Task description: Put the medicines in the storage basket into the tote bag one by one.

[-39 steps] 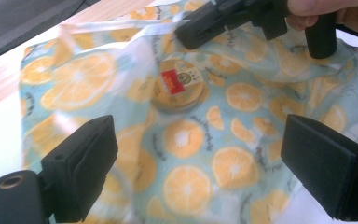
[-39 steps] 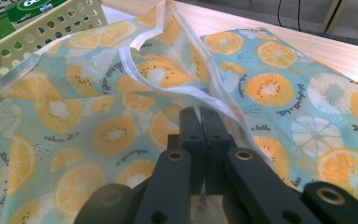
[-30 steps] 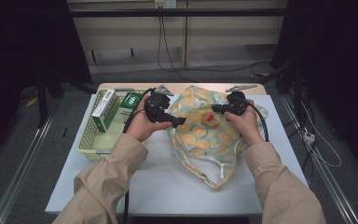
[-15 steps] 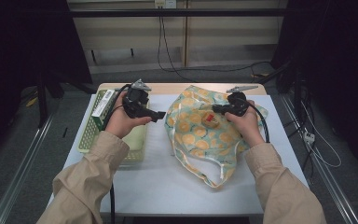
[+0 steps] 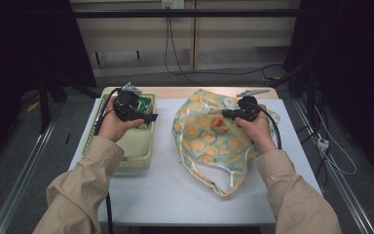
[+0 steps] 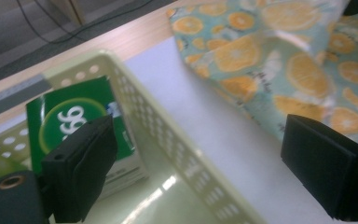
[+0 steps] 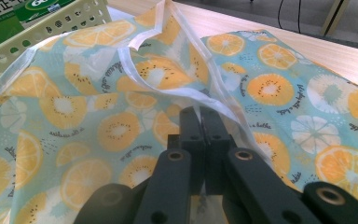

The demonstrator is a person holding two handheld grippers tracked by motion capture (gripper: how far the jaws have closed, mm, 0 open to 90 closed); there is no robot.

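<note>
A green box (image 5: 143,104) stands in the basket (image 5: 136,146); the left gripper (image 5: 146,118) hangs over it, jaws wide apart. The right gripper (image 5: 225,113) pinches the bag (image 5: 209,141) edge. Both containers sit on a white table (image 5: 175,190); cables (image 5: 175,58) cross the floor behind.

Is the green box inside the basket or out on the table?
Inside. In the left gripper view the green box sits behind the basket wall, against its far end; the left gripper, jaws open, hovers over it.

Beige sleeves (image 5: 83,190); black grippers, left gripper (image 5: 148,118) and right gripper (image 5: 224,113) (brass-ringed screw holes), trailing black cables.
</note>
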